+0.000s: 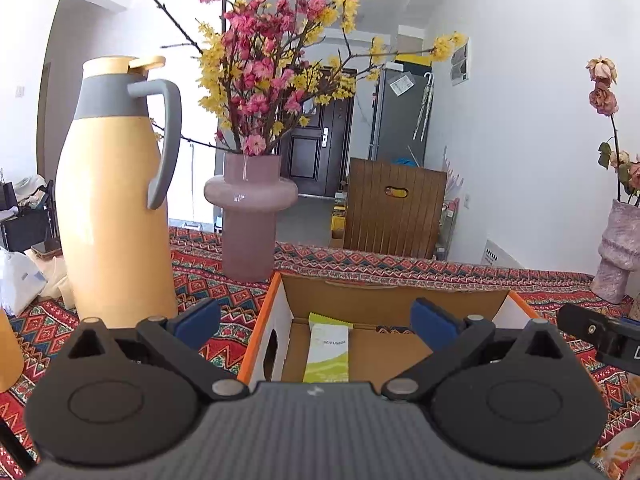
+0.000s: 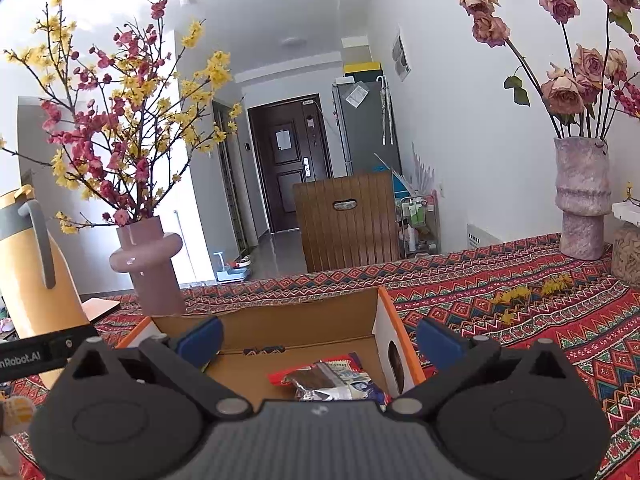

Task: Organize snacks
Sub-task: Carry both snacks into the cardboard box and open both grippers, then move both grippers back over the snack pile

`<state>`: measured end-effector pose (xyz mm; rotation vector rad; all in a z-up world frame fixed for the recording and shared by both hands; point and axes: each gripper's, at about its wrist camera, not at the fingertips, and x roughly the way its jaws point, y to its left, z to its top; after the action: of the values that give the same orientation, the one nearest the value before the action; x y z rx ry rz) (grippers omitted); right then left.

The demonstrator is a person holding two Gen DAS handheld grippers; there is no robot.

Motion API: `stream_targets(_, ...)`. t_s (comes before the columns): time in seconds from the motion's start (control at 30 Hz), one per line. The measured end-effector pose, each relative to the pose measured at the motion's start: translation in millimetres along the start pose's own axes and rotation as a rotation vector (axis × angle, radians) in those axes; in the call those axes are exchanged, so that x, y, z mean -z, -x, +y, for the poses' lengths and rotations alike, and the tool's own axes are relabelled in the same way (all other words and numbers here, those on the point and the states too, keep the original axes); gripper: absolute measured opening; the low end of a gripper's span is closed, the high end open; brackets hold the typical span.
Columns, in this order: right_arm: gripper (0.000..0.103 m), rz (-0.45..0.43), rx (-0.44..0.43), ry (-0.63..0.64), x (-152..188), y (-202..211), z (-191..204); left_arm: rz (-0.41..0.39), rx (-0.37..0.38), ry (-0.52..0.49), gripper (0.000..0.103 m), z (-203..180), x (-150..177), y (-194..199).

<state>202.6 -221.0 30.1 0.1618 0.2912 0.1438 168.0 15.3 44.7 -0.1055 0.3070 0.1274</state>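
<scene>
Over box [image 1: 384,300], left wrist view: left hand-held gripper [image 1: 316,318] spread, empty; green sachet [image 1: 328,350] on box floor straight ahead, long axis along fingers.
Right wrist view: right hand-held gripper [image 2: 318,340] spread, empty; snack packets [image 2: 332,380] in box just below, nearer this hand.

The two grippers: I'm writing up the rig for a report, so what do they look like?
Both look alike. The left gripper and right gripper each have a matte black body with a ribbed top, two round black discs, black linkage arms with silver pivot pins, and blue pads on the fingers. In the right wrist view, white lettering ending "nRobot.AI" shows on the side of the left gripper. No cables or sleeves are visible.
</scene>
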Motion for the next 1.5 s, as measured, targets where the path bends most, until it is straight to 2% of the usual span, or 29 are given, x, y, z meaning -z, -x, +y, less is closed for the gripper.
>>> stream_targets(0.13,0.103,-0.027,0.0,0.009,-7,16,2,-0.021,0.011,-0.01,0.103,-2,-7,18)
stream_targets(0.37,0.103,-0.036,-0.026,0.048,-10,50,3,0.007,0.033,-0.032,0.103,3,-7,40)
stream_targets(0.77,0.103,0.016,-0.012,0.131,22,100,-3,0.087,0.049,-0.041,0.103,30,22,70)
stream_targets(1.1,0.103,0.11,0.036,0.099,65,112,-23,0.128,0.055,-0.06,0.103,50,55,81)
stream_targets(1.23,0.103,0.119,0.063,0.063,80,111,-31,0.14,0.05,-0.052,0.103,57,68,78)
stream_targets(1.4,0.103,0.118,0.096,0.076,96,105,-30,0.133,0.007,-0.038,0.103,61,84,68)
stream_targets(1.5,0.103,0.109,0.096,0.067,99,103,-31,0.131,0.018,-0.032,0.103,63,85,67)
